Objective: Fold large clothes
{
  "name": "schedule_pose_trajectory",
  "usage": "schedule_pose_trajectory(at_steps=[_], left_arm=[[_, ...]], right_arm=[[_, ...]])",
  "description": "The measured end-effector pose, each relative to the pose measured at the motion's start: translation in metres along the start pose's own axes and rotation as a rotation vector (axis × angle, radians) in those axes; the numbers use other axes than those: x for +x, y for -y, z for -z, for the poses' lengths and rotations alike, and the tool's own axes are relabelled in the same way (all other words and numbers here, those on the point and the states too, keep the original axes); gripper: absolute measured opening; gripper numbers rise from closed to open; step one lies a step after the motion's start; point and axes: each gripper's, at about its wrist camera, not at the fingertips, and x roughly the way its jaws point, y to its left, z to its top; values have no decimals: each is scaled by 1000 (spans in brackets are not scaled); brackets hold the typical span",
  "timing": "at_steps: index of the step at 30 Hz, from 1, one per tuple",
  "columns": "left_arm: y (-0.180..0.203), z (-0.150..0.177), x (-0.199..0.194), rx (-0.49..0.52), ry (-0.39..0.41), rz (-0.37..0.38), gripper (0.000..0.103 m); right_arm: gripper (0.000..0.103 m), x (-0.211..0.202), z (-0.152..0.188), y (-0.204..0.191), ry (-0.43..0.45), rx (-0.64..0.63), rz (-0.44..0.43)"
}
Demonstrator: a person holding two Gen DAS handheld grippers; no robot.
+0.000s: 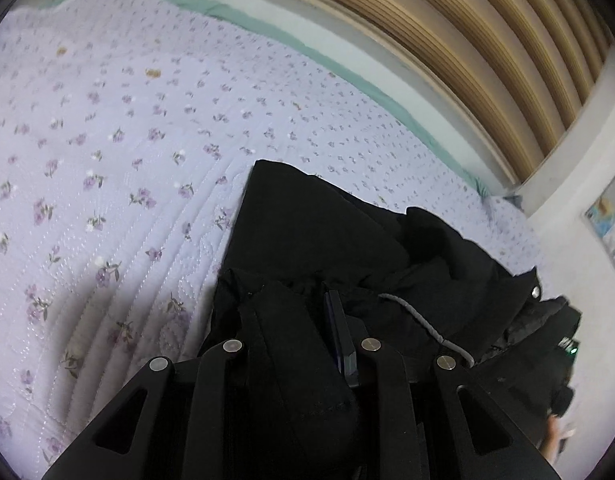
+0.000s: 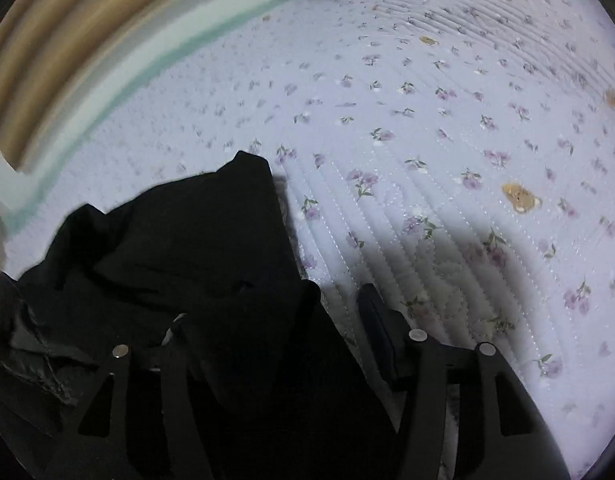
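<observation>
In the left wrist view, the left gripper is clenching a thick fold of the large black padded jacket. The cloth is passing between its two black fingers, and the dark blue pad of one finger is pressing against it. The rest of the jacket is hanging and bunching in front of the gripper, above the lilac quilted bedspread with small purple flowers. A grey drawstring cord and a silver snap button are showing on the right, so I judge this is the hood or collar side. The hold looks firm because the heavy garment must be carried by its edge.

In the right wrist view, the right gripper is standing with a clear gap at its tips: the right finger is apart from the cloth, and bedspread is showing between them. Black fabric is lying over the left finger and filling the space lower down, so I cannot tell whether this gripper is really grasping it or only supporting it. The jacket is rising to a point over the bed, near the mint green edge beside the wall. I think both hands are keeping the garment up in order to spread it flat on the bed for folding.
</observation>
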Motion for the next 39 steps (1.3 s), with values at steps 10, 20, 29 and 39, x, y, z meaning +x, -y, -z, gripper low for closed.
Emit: schedule_pose_trajectory(at_steps=[10, 20, 29, 39], left_arm=[[28, -2, -76, 242, -4, 66, 35], [4, -28, -179, 285, 89, 263, 70], [-12, -51, -95, 280, -27, 119, 70], [9, -71, -17, 298, -224, 302, 70]], right_arm=[[67, -73, 7, 17, 2, -27, -176], [80, -152, 13, 13, 89, -261, -169], [80, -113, -10, 11, 91, -267, -226], [87, -53, -42, 4, -31, -413, -244]])
